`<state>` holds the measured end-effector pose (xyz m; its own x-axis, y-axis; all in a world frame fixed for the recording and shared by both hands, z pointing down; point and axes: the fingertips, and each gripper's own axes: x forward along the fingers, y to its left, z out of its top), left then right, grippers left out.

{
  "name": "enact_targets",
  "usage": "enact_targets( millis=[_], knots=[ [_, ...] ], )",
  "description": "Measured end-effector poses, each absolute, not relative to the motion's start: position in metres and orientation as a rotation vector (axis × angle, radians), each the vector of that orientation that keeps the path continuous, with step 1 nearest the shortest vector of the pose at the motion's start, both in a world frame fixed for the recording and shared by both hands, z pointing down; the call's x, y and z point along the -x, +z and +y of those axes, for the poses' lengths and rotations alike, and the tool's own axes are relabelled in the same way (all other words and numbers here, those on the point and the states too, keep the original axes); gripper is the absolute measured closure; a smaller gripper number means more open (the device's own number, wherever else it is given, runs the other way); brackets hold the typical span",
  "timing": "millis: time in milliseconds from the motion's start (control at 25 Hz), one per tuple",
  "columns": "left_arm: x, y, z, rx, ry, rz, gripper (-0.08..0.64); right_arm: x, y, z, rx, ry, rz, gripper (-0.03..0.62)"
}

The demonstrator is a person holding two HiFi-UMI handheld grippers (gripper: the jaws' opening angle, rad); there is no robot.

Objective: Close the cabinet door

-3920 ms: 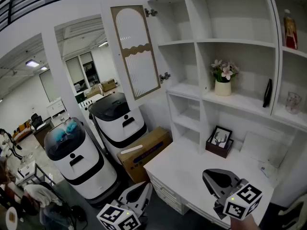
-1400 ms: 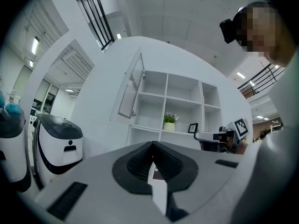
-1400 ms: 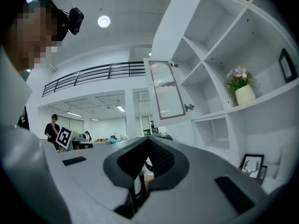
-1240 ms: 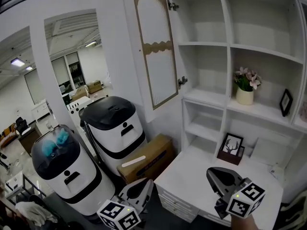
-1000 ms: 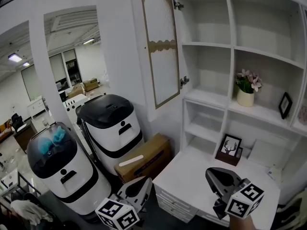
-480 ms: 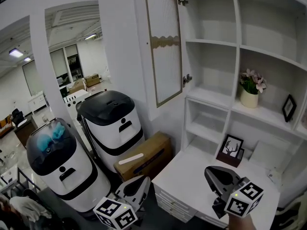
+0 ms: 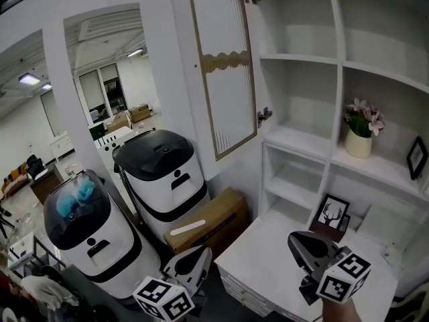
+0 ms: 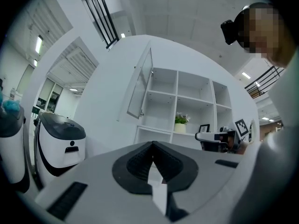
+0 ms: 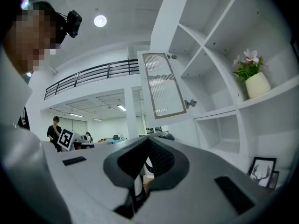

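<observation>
Currently the cabinet door [image 7: 221,66] stands open, swung out past the left edge of the shelf unit [image 7: 333,79], hinged on its upper-left compartment. Left gripper [image 7: 199,253] and right gripper [image 7: 299,241] are both low, jaws closed and empty, well apart from the door.

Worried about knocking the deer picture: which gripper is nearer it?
Right. The right gripper is close in front of the deer picture; the left gripper is far off to its left.
</observation>
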<state>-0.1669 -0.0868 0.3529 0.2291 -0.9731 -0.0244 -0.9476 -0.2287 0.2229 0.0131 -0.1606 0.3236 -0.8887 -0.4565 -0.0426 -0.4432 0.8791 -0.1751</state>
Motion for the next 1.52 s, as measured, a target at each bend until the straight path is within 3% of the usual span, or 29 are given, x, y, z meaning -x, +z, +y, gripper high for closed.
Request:
enact_targets(
  millis=[840,1520],
  knots=[
    [0.15,0.332,-0.132,-2.278,-0.199,-2.013,0.555,-0.03,0.318,-0.223,0.541,-0.267,2.948,0.588],
    [0.194,0.332,-0.201,-2.296,-0.192,-1.989,0.554,-0.017,0.327,-0.277,0.661,-0.301,2.909,0.588]
  ],
)
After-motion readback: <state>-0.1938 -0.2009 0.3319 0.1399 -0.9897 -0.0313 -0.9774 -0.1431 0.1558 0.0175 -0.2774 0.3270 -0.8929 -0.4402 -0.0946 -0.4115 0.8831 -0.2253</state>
